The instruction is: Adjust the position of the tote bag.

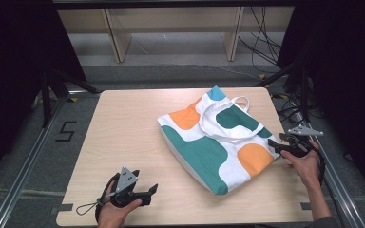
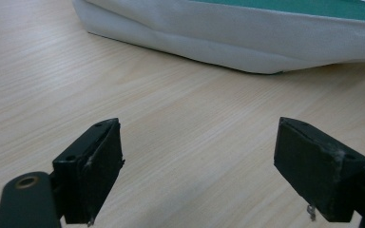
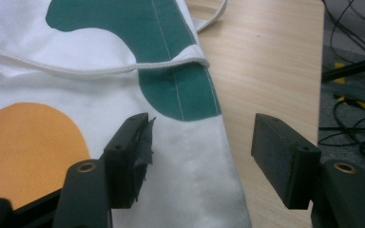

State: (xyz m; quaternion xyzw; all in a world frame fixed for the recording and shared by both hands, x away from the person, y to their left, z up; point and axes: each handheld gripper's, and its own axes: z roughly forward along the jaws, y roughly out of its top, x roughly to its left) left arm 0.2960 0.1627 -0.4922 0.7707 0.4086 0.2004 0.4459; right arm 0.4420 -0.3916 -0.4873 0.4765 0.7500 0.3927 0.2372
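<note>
High view: tote bag (image 1: 217, 138) flat on table (image 1: 123, 142), left gripper (image 1: 153, 189) wide, apart from it. Right gripper view: right gripper (image 3: 199, 142) parted astride the bag's edge, not pinching; one strap (image 3: 100, 70) crosses the cloth.

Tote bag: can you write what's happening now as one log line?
tote bag flat on table | right tongs open, straddling bag's edge | left tongs open, apart from bag

We see the table (image 1: 123, 137) evenly lit from above, its surroundings dark; beyond the left gripper (image 2: 197, 166), the bag (image 2: 228, 33) blurs, casting a thin shadow.
</note>
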